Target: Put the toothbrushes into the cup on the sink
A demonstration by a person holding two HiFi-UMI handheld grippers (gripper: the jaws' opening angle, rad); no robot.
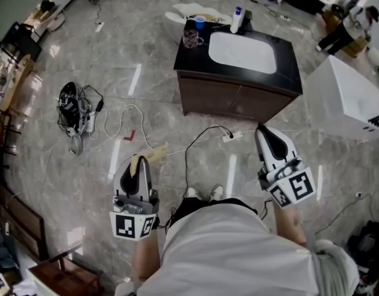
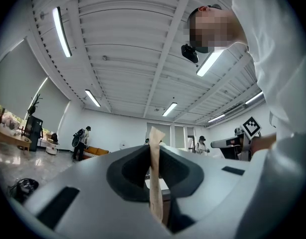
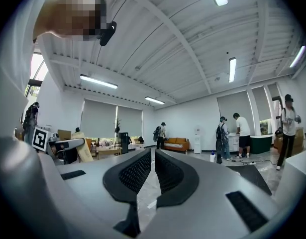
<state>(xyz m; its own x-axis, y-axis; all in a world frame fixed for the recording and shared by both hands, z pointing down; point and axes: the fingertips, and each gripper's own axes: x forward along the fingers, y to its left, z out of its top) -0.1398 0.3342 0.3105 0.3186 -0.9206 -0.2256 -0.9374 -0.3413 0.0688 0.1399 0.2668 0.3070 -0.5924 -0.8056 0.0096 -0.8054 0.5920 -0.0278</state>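
My left gripper (image 1: 140,163) is shut on a flat tan strip (image 1: 153,153), which looks like a paper-wrapped toothbrush. In the left gripper view the strip (image 2: 155,183) stands upright between the jaws of the left gripper (image 2: 153,149) and sticks out past the tips. My right gripper (image 1: 264,131) is held at the same height, shut, with nothing in it; in its own view the right gripper (image 3: 153,156) shows only a thin slit. Far ahead stands the sink cabinet (image 1: 288,73) with a white basin (image 1: 243,52). A clear glass cup (image 1: 190,39) sits on its left corner.
A blue cup (image 1: 200,21) and a white bottle (image 1: 236,18) stand behind the basin. A power strip (image 1: 232,137) with cables lies on the floor before the cabinet. Black gear (image 1: 71,106) lies left, a white box (image 1: 343,100) stands right. Several people stand in the background.
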